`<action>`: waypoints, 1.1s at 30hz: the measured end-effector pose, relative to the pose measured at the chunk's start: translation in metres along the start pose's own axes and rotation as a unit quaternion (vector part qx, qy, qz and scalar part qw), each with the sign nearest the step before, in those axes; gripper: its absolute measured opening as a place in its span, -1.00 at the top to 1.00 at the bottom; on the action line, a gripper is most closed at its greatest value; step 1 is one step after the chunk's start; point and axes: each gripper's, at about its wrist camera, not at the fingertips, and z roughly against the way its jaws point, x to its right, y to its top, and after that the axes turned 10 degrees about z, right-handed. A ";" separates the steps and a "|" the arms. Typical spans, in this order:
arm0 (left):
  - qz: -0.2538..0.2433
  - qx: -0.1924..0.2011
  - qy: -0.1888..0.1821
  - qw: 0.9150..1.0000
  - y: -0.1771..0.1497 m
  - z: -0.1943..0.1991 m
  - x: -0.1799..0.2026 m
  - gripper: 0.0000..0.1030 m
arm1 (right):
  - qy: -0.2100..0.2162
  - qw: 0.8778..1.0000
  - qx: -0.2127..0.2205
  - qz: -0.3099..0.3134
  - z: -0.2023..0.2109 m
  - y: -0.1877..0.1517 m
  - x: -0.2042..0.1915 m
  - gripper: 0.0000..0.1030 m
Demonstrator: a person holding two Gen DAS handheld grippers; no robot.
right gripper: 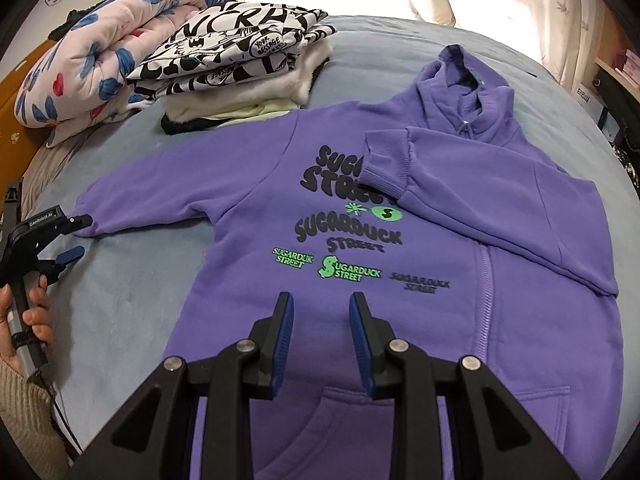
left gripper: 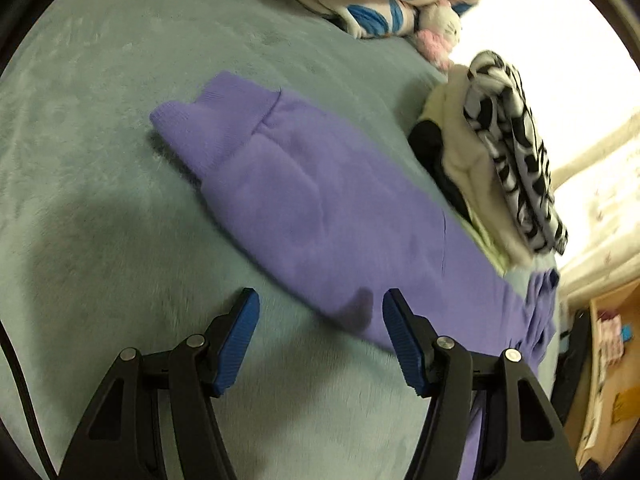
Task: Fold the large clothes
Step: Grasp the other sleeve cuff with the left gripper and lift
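A purple hoodie (right gripper: 360, 240) is spread flat on a grey-blue bed cover (right gripper: 132, 280), hood (right gripper: 452, 76) at the far end and printed side up. One sleeve (right gripper: 404, 168) has been folded across the chest, so that its ribbed cuff lies over the black lettering. The other sleeve (right gripper: 160, 200) is stretched out sideways, its cuff at the edge of the garment.

The left gripper (right gripper: 78, 236) is seen in the right wrist view, held by a hand (right gripper: 36, 308) in a knitted sleeve. Its fingers stand apart, one at the cuff of the outstretched sleeve and one over the cover; no cloth is seen clamped between them. In the left wrist view the same gripper (left gripper: 320, 320) hangs over the sleeve's edge with a wide gap between the blue pads (left gripper: 240, 336); whether a pad touches the cloth cannot be told.

The right gripper (right gripper: 322, 320) is poised above the lower front of the hoodie, near the pocket (right gripper: 360, 420). Its jaws are parted narrowly and nothing is gripped.

Beyond the hoodie, a stack of folded clothes (right gripper: 240, 76) is set on the bed, a black-and-white printed piece on top, with white and pale layers under it. Beside it lies a rolled floral quilt (right gripper: 100, 48). A wooden shelf (left gripper: 612, 360) is seen past the bed; small items are kept in it, too blurred to name.
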 end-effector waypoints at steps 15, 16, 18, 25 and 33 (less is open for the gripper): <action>-0.108 0.024 0.050 0.993 0.016 -0.012 0.034 0.82 | -0.045 0.999 0.007 0.002 -0.016 0.024 0.002 0.44; -0.128 0.030 0.057 0.990 0.014 -0.009 0.041 0.83 | -0.047 0.999 0.009 0.000 -0.015 0.026 0.002 0.44; -0.156 0.044 0.063 0.985 0.008 -0.001 0.054 0.85 | -0.044 0.999 0.013 -0.004 -0.013 0.028 0.003 0.44; -0.286 0.111 0.009 0.952 -0.053 0.058 0.145 0.86 | -0.042 0.999 0.019 -0.011 -0.001 0.018 0.013 0.44; -0.426 0.075 -0.099 0.896 -0.185 0.075 0.263 0.85 | -0.052 0.996 0.031 -0.068 0.027 -0.011 0.070 0.44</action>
